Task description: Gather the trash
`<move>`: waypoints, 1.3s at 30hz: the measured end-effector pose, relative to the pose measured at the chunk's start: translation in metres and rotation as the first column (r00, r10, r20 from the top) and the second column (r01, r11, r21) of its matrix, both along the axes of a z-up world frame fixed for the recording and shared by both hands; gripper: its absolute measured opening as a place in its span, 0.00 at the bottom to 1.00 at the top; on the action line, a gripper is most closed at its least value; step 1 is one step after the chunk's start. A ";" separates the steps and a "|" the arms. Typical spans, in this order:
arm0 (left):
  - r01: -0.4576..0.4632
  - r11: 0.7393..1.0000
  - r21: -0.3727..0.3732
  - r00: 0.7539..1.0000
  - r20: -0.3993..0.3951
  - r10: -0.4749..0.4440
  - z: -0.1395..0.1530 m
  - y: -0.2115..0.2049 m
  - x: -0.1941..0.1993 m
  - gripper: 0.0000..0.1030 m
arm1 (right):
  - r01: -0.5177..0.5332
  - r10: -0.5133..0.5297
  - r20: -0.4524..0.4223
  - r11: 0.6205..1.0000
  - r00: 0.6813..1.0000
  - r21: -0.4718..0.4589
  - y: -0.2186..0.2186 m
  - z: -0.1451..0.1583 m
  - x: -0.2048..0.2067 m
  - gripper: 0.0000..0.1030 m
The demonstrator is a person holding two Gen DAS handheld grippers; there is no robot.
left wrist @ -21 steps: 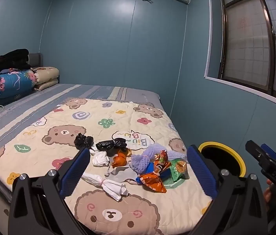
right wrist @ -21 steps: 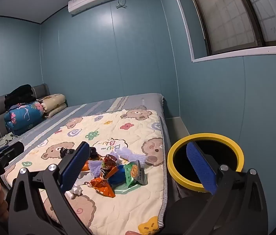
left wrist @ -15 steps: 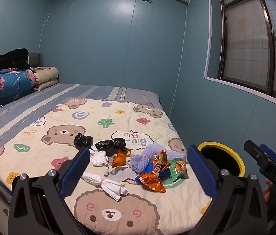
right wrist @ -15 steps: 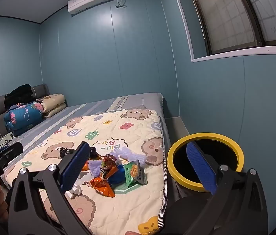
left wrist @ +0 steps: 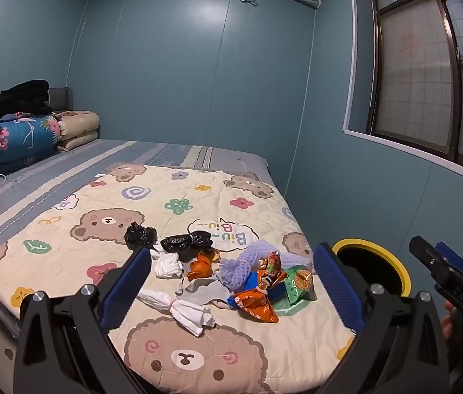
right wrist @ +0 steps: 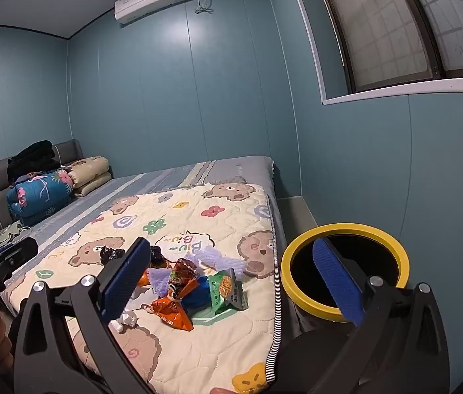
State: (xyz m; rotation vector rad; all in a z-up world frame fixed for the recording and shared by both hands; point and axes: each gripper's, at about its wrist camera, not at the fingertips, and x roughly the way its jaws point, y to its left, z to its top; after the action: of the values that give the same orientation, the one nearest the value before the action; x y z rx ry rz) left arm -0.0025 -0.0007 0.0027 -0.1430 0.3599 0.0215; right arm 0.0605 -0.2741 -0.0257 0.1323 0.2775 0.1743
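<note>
Trash point(left wrist: 231, 272) lies ahead between wide left tongs point(left wrist: 231, 282).

Black tongs point(left wrist: 231, 282), ribbed blue pads point(left wrist: 125, 287)

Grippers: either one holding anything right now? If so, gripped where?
Nothing held. Left gripper and right gripper both stand wide open above the bed; the trash pile lies untouched on the quilt.

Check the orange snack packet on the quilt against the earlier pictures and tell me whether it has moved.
No. The orange snack packet lies in the same spot beside the green packet, just below the quilt's "Biu Biu" cloud print, as before.
</note>
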 end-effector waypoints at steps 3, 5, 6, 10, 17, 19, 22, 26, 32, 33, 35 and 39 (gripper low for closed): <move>0.002 1.000 -0.003 1.000 0.001 -0.002 -0.003 0.000 0.000 0.93 | -0.002 0.002 0.000 1.000 1.000 0.000 0.000 -0.003 0.000 0.92; 0.001 1.000 -0.003 1.000 0.001 -0.001 -0.003 0.000 0.000 0.93 | 0.000 0.000 0.001 1.000 1.000 0.000 0.000 -0.002 0.000 0.92; 0.003 1.000 -0.004 1.000 0.001 -0.003 -0.003 0.000 0.000 0.93 | -0.002 0.002 0.000 1.000 1.000 0.000 0.000 -0.002 0.000 0.92; 0.002 1.000 -0.005 1.000 0.000 -0.002 -0.003 0.001 0.000 0.93 | -0.001 0.001 -0.002 1.000 1.000 0.001 0.000 -0.002 0.001 0.92; 0.002 1.000 -0.006 1.000 0.000 -0.002 -0.005 0.001 0.000 0.93 | -0.001 0.001 0.000 1.000 1.000 0.001 -0.002 -0.001 0.002 0.92; 0.003 1.000 -0.009 1.000 -0.001 -0.003 -0.005 0.001 0.001 0.93 | -0.002 0.002 -0.002 1.000 1.000 0.002 -0.003 0.000 0.002 0.92; 0.004 1.000 -0.013 1.000 -0.003 -0.004 -0.008 0.001 0.002 0.93 | -0.002 0.002 -0.002 1.000 1.000 0.001 -0.001 -0.001 0.000 0.92; 0.005 1.000 -0.014 1.000 -0.005 -0.005 -0.008 0.000 0.001 0.93 | -0.002 0.002 -0.003 1.000 1.000 0.002 0.000 -0.001 0.000 0.92; 0.005 1.000 -0.015 1.000 -0.005 -0.005 -0.008 0.001 0.001 0.93 | -0.002 0.002 -0.004 1.000 1.000 0.002 -0.001 -0.001 0.001 0.92; 0.005 1.000 -0.015 1.000 -0.006 -0.005 -0.009 0.000 0.001 0.93 | -0.002 0.002 -0.004 1.000 1.000 0.003 -0.001 0.000 0.001 0.92; 0.005 1.000 -0.015 1.000 -0.007 -0.006 -0.010 -0.001 0.001 0.93 | -0.003 0.003 -0.005 1.000 1.000 0.004 -0.001 -0.001 0.001 0.92; 0.006 1.000 -0.018 1.000 -0.010 -0.006 -0.011 -0.002 0.001 0.93 | -0.002 0.002 -0.005 1.000 1.000 0.004 -0.001 -0.001 0.001 0.92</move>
State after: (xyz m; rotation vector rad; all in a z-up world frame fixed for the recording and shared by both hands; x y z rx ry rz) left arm -0.0015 -0.0025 -0.0085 -0.1601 0.3704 0.0130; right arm 0.0612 -0.2754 -0.0263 0.1359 0.2821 0.1767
